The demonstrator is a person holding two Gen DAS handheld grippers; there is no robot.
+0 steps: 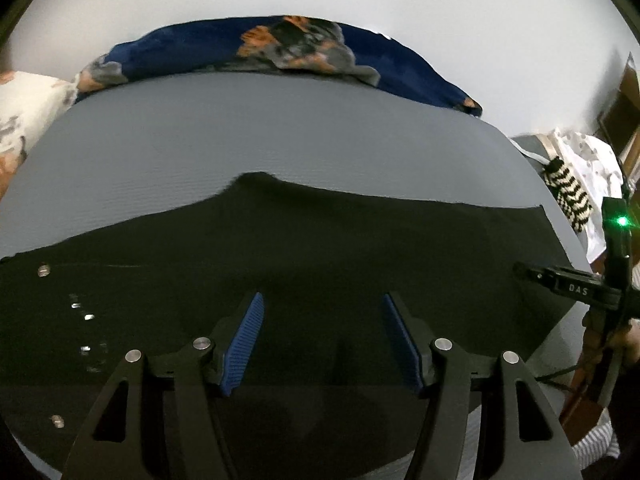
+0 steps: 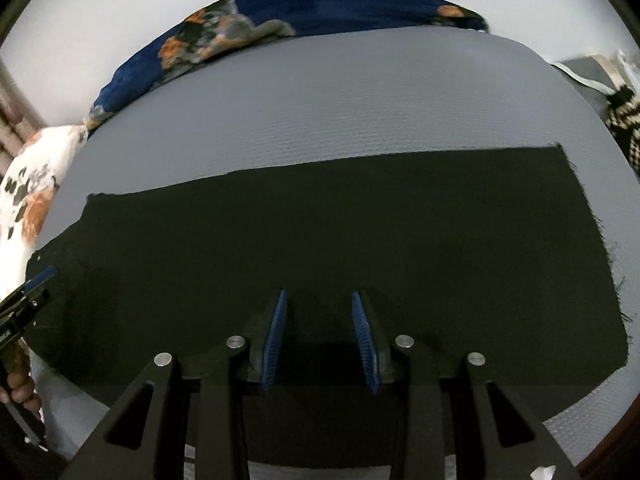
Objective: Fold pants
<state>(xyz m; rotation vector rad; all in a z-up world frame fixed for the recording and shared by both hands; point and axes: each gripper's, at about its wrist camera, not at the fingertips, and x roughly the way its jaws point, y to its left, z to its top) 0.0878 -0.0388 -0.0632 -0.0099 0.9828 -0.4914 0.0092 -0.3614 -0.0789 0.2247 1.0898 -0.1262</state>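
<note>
Black pants [image 1: 280, 248] lie flat across a grey mat [image 1: 240, 128], folded lengthwise, with metal buttons at the waist end on the left. My left gripper [image 1: 322, 304] is open and empty, just above the pants near the waist end. In the right wrist view the pants [image 2: 340, 232] stretch across the mat [image 2: 340, 100], hem end at the right. My right gripper [image 2: 319, 300] is open and empty above the leg part. The right gripper also shows at the right edge of the left wrist view [image 1: 568, 284]. The left gripper's blue pad shows at the left edge of the right wrist view [image 2: 40, 276].
A navy floral pillow [image 1: 280, 48] lies behind the mat against a white wall. A white floral cloth [image 2: 28, 200] lies at the left. A black-and-white knitted item [image 1: 568, 192] and pale cloth lie past the mat's right end.
</note>
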